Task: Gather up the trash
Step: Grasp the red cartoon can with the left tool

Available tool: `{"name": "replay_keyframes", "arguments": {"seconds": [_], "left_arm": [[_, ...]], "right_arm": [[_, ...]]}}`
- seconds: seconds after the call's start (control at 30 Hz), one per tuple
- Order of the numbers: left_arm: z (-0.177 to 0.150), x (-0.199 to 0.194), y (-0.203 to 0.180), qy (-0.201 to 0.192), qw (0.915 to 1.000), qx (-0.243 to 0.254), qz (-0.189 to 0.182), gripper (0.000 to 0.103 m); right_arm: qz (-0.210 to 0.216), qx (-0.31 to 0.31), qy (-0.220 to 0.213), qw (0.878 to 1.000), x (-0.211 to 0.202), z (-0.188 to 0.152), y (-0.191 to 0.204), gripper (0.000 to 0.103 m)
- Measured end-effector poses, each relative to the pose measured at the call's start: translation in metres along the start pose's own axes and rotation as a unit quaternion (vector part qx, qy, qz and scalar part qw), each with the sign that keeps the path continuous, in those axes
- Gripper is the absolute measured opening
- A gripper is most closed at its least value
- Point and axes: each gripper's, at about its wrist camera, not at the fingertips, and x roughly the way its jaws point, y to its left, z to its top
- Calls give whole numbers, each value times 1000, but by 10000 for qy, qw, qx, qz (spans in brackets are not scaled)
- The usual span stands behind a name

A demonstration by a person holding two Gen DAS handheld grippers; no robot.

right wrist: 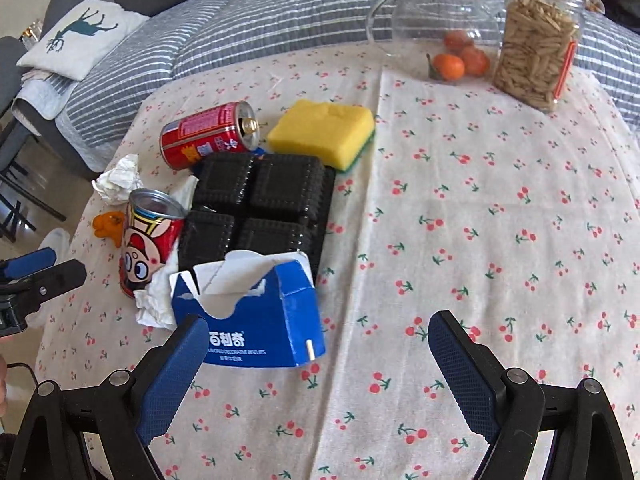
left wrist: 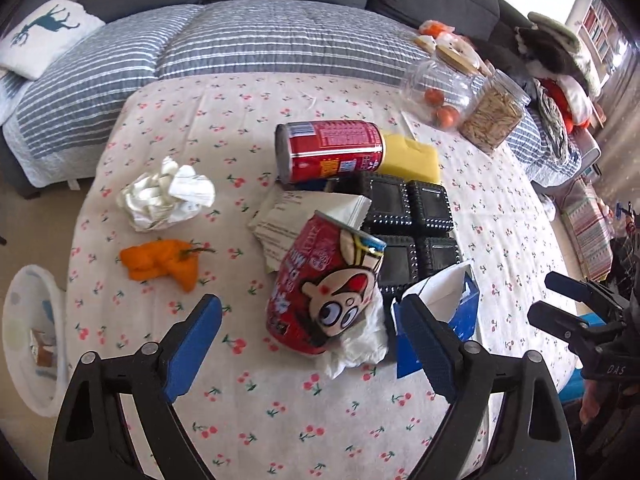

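Note:
On the cherry-print tablecloth (right wrist: 480,208) stands a red cartoon can (left wrist: 324,288), tilted, with white tissue (left wrist: 356,348) under it. My left gripper (left wrist: 312,308) is open just short of that can and holds nothing. A second red can (left wrist: 330,150) lies on its side behind it. Crumpled paper (left wrist: 168,194) and orange peel (left wrist: 160,260) lie to the left. A torn blue biscuit box (right wrist: 260,320) sits in front of a black plastic tray (right wrist: 260,204). My right gripper (right wrist: 318,322) is open, its left finger beside the box, touching nothing.
A yellow sponge (right wrist: 324,132) lies behind the tray. A glass jar with oranges (right wrist: 436,24) and a jar of sticks (right wrist: 536,40) stand at the far right. A white bin (left wrist: 32,340) is on the floor left of the table. A sofa with a striped quilt (left wrist: 260,36) lies beyond.

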Motion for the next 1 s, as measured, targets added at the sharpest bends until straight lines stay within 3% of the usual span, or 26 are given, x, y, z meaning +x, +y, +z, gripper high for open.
{"name": "replay_keyframes", "arguments": {"seconds": [0.23, 0.5, 0.77, 1.0], "left_arm": [[9, 27, -6, 162, 9996, 220, -22, 67], [9, 26, -5, 126, 9994, 308, -61, 63], [0, -6, 2, -86, 9999, 103, -69, 62], [-11, -45, 23, -437, 9990, -121, 6, 62]], "right_arm": [[-70, 78, 131, 9999, 4, 1, -18, 92], [-62, 116, 283, 9995, 12, 3, -25, 92], [58, 26, 521, 9986, 28, -2, -13, 92], [259, -170, 668, 9973, 44, -3, 11, 102]]}}
